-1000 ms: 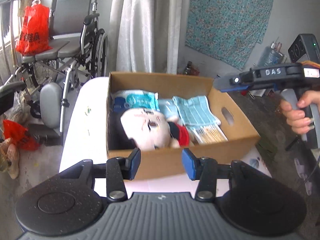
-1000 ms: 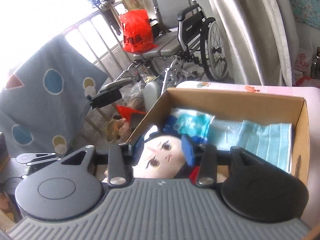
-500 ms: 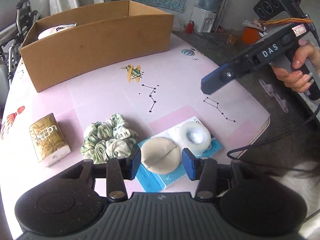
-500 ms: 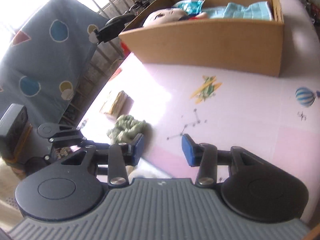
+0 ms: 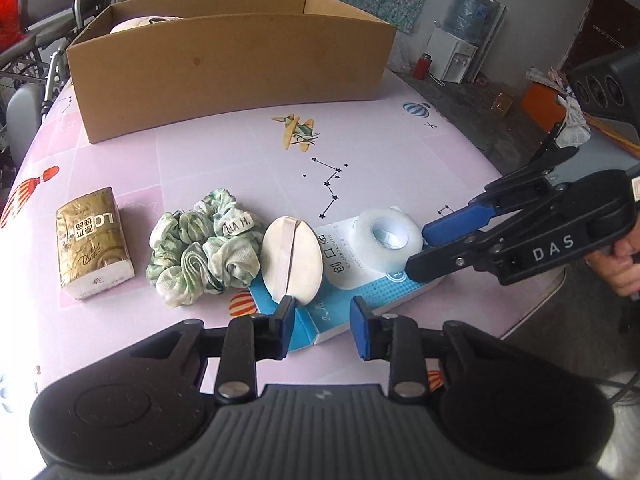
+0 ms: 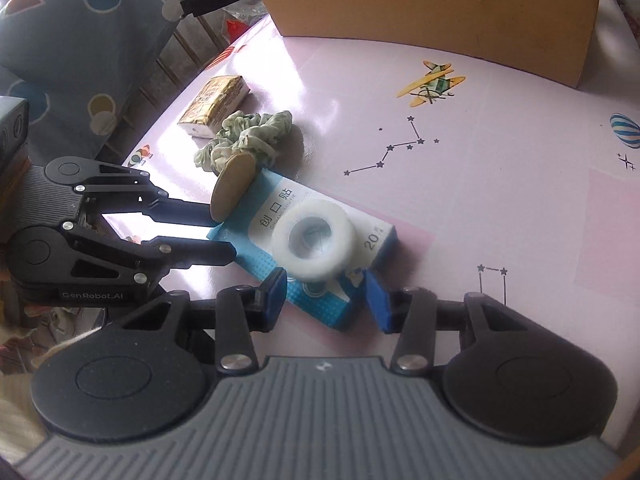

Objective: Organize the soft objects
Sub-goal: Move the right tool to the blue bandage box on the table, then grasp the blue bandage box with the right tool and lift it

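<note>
Grippers [image 5: 322, 330] [image 6: 326, 294] now over tape roll [image 6: 314, 242], box [image 5: 224, 64] behind

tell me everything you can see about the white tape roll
The white tape roll is a thick, slightly translucent ring with a bluish core. It lies flat, hole up, on the blue and white plaster box. The right gripper is at its near edge, jaws opening astride it; whether a finger touches it is unclear.

The cardboard box [image 5: 224, 60] hides nearly all its contents from me; only a pale rounded top [image 5: 144, 24] peeks over the wall. In my right view the box [image 6: 440, 4] runs off the top edge. The blue carton's [image 6: 260, 256] small print stays unreadable.
</note>
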Motion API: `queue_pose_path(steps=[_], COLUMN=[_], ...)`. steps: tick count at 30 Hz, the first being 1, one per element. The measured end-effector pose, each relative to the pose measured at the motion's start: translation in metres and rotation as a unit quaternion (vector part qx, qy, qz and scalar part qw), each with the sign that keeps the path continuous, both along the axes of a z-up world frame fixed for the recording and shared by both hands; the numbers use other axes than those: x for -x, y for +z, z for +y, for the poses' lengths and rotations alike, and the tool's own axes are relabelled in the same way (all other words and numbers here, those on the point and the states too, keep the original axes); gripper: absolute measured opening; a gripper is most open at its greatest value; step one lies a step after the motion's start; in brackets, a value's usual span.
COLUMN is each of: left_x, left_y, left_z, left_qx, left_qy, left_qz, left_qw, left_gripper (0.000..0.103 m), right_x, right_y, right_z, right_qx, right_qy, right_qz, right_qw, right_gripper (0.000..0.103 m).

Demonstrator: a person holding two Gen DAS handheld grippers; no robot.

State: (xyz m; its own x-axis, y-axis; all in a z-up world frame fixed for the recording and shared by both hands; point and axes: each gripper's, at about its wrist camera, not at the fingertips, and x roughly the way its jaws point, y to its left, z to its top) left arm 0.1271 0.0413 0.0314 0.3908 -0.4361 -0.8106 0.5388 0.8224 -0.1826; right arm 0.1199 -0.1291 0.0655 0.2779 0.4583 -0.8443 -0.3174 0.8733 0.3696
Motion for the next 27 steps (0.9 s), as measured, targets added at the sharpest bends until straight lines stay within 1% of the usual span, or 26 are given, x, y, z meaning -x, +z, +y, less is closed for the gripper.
queue_pose_path(steps=[2, 4, 7, 8, 9, 10, 11, 12, 13, 14, 16, 19, 21, 22, 24, 25, 27], left_x=[-0.008, -0.016, -0.025, -0.026, -0.026, -0.025, -0.023, -0.02, -0.018, -0.015, -0.012, -0.015, -0.021, -0.025, -0.03, -0.033, -0.038], left_y=[0.001, 0.002, -0.001, -0.001, 0.0, -0.001, 0.0, 0.001, 0.0, 0.001, -0.003, -0.009, -0.012, -0.014, -0.014, -0.014, -0.014], left_z=[0.002, 0.003, 0.001, 0.002, 0.004, 0.005, 0.008, 0.01, 0.014, 0.016, 0.016, 0.01, 0.006, 0.003, 0.001, 0.001, 0.0], left_qx=[0.015, 0.019, 0.024, 0.03, 0.037, 0.045, 0.048, 0.051, 0.053, 0.058, 0.086, 0.13, 0.154, 0.158, 0.142, 0.136, 0.124], left_qy=[0.019, 0.037, 0.066, 0.075, 0.082, 0.086, 0.09, 0.095, 0.097, 0.095, 0.081, 0.074, 0.075, 0.081, 0.098, 0.108, 0.122], left_qz=[0.007, 0.007, 0.017, 0.024, 0.03, 0.038, 0.043, 0.048, 0.057, 0.063, 0.073, 0.086, 0.089, 0.088, 0.072, 0.062, 0.062], left_qw=[0.9997, 0.9991, 0.9974, 0.9965, 0.9955, 0.9946, 0.9938, 0.993, 0.9922, 0.9918, 0.9903, 0.985, 0.9811, 0.9803, 0.9823, 0.9829, 0.9827], left_gripper=[0.029, 0.029, 0.03, 0.03, 0.035, 0.042, 0.045, 0.046, 0.044, 0.042, 0.038, 0.038, 0.038, 0.039, 0.038, 0.04, 0.042], right_x=[-0.011, -0.021, -0.041, -0.048, -0.053, -0.059, -0.062, -0.062, -0.059, -0.055, -0.047, -0.032, -0.025, -0.024, -0.023, -0.022, -0.023], right_y=[-0.001, -0.003, -0.01, -0.015, -0.019, -0.025, -0.029, -0.03, -0.03, -0.029, -0.029, -0.029, -0.028, -0.028, -0.027, -0.027, -0.028], right_z=[-0.005, -0.01, -0.02, -0.026, -0.03, -0.035, -0.039, -0.042, -0.046, -0.047, -0.047, -0.039, -0.034, -0.033, -0.03, -0.029, -0.03], right_qx=[-0.003, -0.013, -0.026, -0.031, -0.036, -0.042, -0.053, -0.068, -0.087, -0.095, -0.099, -0.093, -0.083, -0.08, -0.071, -0.066, -0.062], right_qy=[-0.027, -0.051, -0.116, -0.149, -0.172, -0.192, -0.2, -0.202, -0.198, -0.19, -0.171, -0.142, -0.128, -0.125, -0.124, -0.122, -0.119], right_qz=[-0.013, -0.016, -0.028, -0.029, -0.025, -0.011, 0.008, 0.019, 0.026, 0.031, 0.039, 0.038, 0.018, 0.011, 0.006, 0.004, 0.003], right_qw=[1.0, 0.998, 0.993, 0.988, 0.984, 0.98, 0.978, 0.977, 0.976, 0.977, 0.98, 0.985, 0.988, 0.989, 0.99, 0.99, 0.991], right_gripper=[0.043, 0.043, 0.043, 0.043, 0.043, 0.043, 0.043, 0.044, 0.044, 0.046, 0.048, 0.048, 0.048, 0.048, 0.045, 0.043, 0.041])
